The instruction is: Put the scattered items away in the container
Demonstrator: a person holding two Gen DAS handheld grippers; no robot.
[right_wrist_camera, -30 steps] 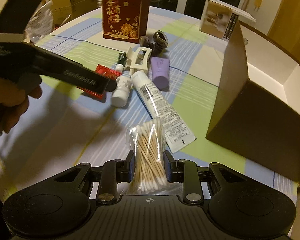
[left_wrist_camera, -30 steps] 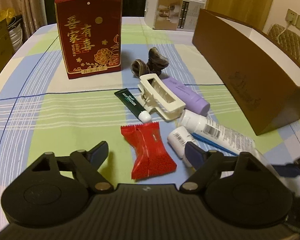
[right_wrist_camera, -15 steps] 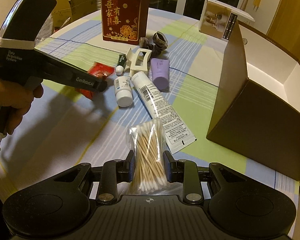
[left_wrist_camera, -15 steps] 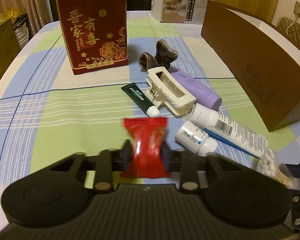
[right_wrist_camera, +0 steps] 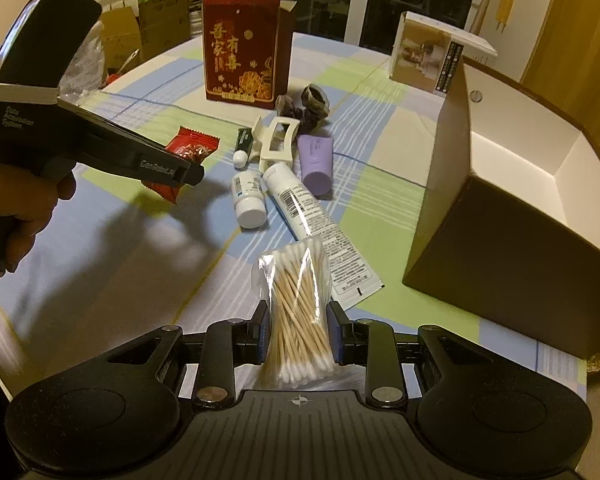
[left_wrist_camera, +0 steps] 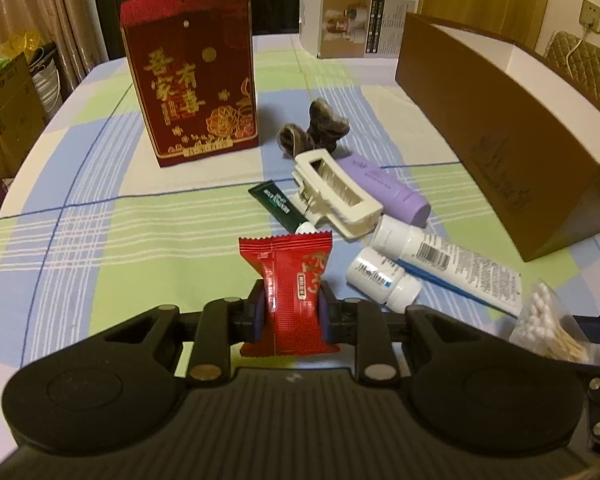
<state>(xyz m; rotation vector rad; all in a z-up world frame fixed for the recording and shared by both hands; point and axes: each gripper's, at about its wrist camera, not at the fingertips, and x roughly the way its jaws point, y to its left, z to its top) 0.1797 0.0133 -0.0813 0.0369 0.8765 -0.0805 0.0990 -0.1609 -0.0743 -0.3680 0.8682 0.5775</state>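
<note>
Since a second ago the left gripper (left_wrist_camera: 291,309) has closed its jaws on the red sachet (left_wrist_camera: 290,288) and lifted it off the checked tabletop (left_wrist_camera: 100,240). Only the right wrist view shows the brown container's (right_wrist_camera: 512,216) white interior; the left sees its outer wall. The right gripper (right_wrist_camera: 297,332) pinches the cotton swab bag (right_wrist_camera: 296,312), cut off in the left view.

A red candy packet (left_wrist_camera: 290,292) stands upright at lower centre, pinched at its waist. A clear bag of cotton swabs (right_wrist_camera: 298,312) stands likewise at lower centre. The open brown box (right_wrist_camera: 500,216), white inside, fills the right.
</note>
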